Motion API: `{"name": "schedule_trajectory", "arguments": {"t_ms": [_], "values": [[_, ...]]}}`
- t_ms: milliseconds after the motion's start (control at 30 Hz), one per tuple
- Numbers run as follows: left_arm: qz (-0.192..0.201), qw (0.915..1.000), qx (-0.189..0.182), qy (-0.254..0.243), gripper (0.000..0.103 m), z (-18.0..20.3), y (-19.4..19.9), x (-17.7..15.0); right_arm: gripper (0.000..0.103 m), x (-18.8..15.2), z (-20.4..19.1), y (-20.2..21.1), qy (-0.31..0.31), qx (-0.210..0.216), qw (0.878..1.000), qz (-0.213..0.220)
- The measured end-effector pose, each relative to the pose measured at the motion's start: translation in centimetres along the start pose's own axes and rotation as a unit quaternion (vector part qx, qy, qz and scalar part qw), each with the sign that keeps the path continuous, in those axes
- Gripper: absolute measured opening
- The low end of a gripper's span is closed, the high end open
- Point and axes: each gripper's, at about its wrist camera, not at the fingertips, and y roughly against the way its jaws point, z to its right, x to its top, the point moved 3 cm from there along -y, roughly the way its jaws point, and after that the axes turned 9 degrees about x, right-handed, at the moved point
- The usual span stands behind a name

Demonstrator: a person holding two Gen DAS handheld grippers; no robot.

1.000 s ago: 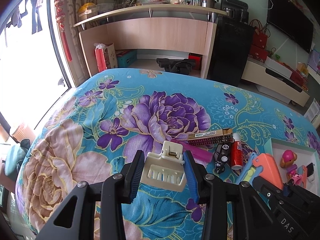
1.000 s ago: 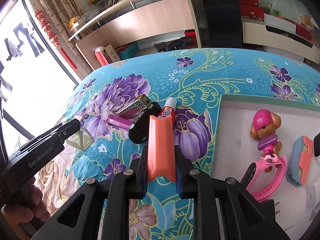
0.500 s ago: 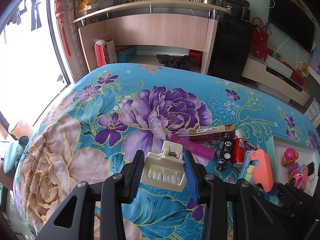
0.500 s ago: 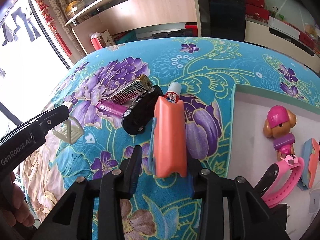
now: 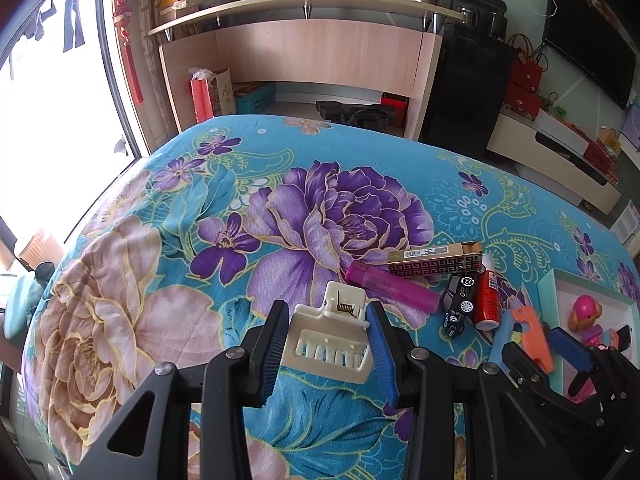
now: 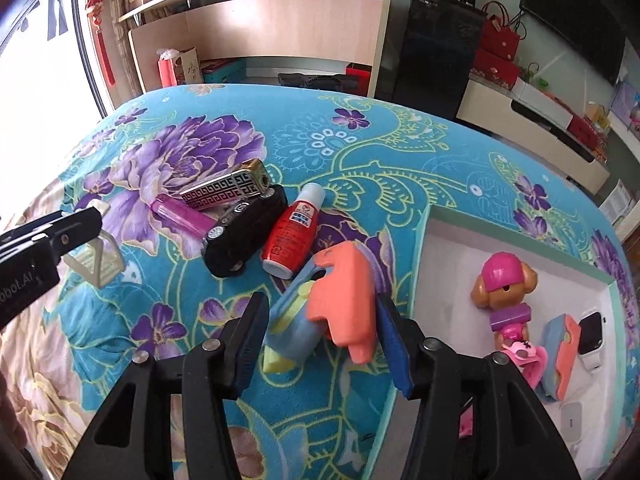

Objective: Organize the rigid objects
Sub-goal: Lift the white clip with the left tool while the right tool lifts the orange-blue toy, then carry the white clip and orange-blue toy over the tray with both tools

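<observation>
Right hand-held gripper (image 6: 320,344) spread, released smooth orange-blue plastic toy (image 6: 340,296) tipped sideways, left hand-held gripper (image 5: 326,344) straddling ribbed cream claw clip (image 5: 330,338)

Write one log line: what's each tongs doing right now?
left tongs: open around cream plastic hair claw clip | right tongs: open, orange-and-blue toy between | white tray: nearby

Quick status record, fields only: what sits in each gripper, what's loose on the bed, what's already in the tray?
left gripper: open, fingers either side of the cream hair claw
right gripper: open, orange and blue toy lying between the fingers
loose on bedspread: gold lighter, pink lighter, black toy car, red glue bottle
tray: pup figure, smartwatch, second orange-blue toy
</observation>
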Motion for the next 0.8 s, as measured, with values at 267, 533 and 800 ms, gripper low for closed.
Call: {"name": "schedule_trajectory", "arguments": {"t_ms": [267, 533, 800], "values": [[-0.002, 1.0000, -0.005, 0.006, 0.043, -0.3, -0.1, 0.0, 0.055, 0.4, -0.1, 0.7, -0.003, 0.014, 1.000, 0.015], [-0.009, 0.9999, -0.006, 0.007, 0.043, -0.4, -0.4, -0.1, 0.057, -0.2, -1.0, -1.0, 0.025, -0.024, 0.999, -0.003], [-0.010, 0.9999, -0.005, 0.005, 0.043, -0.2, -0.5, -0.2, 0.070, -0.1, -0.5, -1.2, -0.007, -0.020, 1.000, 0.003]]}}
